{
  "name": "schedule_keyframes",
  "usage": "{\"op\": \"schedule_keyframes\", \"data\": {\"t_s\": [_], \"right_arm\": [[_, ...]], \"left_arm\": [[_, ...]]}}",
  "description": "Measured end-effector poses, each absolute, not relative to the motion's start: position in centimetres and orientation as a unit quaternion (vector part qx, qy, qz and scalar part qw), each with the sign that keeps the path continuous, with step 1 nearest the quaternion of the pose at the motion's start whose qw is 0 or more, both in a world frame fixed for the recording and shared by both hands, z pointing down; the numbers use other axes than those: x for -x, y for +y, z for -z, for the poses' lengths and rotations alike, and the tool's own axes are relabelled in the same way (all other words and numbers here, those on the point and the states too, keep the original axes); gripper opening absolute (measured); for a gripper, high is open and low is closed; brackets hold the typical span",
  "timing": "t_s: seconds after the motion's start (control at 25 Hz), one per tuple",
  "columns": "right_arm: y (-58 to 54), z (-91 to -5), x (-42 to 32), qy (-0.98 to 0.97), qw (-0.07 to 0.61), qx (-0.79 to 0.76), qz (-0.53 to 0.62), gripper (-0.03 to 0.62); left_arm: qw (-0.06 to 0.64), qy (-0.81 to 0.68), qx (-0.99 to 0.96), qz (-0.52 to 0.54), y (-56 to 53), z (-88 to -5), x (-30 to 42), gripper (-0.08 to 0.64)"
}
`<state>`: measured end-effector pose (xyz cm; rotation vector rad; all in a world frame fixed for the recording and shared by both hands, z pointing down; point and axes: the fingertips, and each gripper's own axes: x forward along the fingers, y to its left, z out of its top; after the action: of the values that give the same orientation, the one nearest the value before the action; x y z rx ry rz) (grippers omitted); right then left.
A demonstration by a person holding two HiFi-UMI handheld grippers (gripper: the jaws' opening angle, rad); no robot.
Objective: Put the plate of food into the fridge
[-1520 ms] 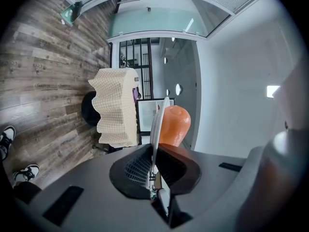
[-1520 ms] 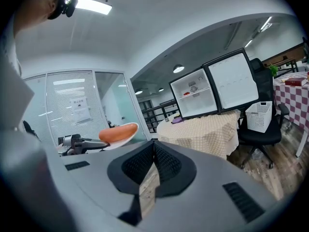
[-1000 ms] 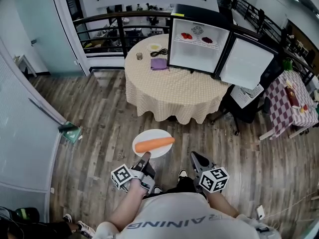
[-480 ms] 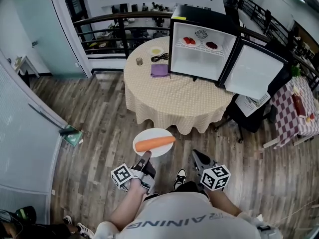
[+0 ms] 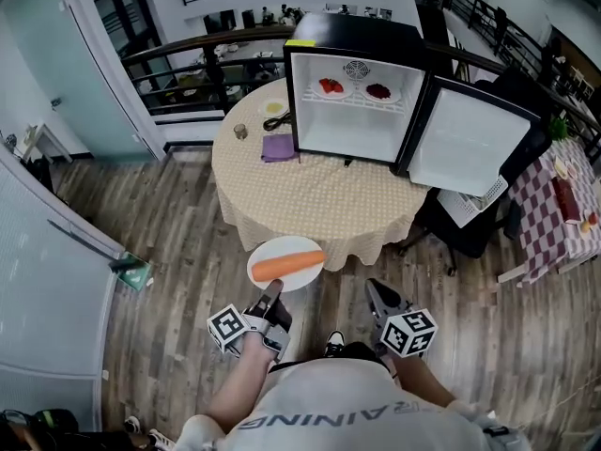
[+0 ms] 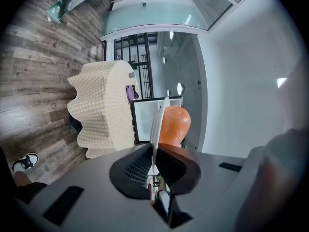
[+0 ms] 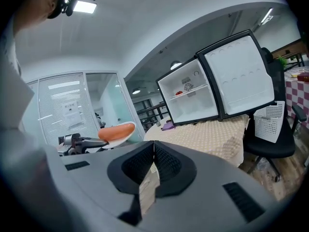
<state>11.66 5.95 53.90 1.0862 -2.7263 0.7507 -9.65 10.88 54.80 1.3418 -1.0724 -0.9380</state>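
Table (image 5: 319, 205) and fridge (image 5: 352, 31) have slid left and grown since a second ago, now top centre of head view. Fridge door (image 5: 460, 144) open, as before. Plate (image 5: 282, 248) with carrot (image 5: 289, 267) unchanged at lower centre, at the table's near edge. Left gripper (image 5: 272, 294) clamped on plate rim. Right gripper (image 5: 377, 294) jaws together, empty, right of the plate.
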Motion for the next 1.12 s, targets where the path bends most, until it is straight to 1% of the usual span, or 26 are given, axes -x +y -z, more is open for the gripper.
{"op": "schedule_keyframes", "data": {"t_s": [0.28,0.56,0.84,1.12], "right_arm": [[2.3,-54.3,-15.0,-0.895,0.045,-0.364,-0.254,0.023],[1.0,-55.4,-15.2,-0.894,0.041,-0.358,-0.267,0.023],[-2.1,-55.9,-15.5,-0.888,0.041,-0.371,-0.268,0.023],[-7.2,-56.2,-15.1,-0.876,0.041,-0.4,-0.267,0.023]], "left_arm": [[0.558,-0.455,-0.572,0.393,7.3,-53.9,6.8,0.028],[0.565,-0.451,-0.569,0.392,4.8,-54.4,5.6,0.028],[0.581,-0.448,-0.562,0.382,1.5,-55.8,5.7,0.028],[0.59,-0.429,-0.575,0.371,-5.1,-56.2,6.6,0.028]]}}
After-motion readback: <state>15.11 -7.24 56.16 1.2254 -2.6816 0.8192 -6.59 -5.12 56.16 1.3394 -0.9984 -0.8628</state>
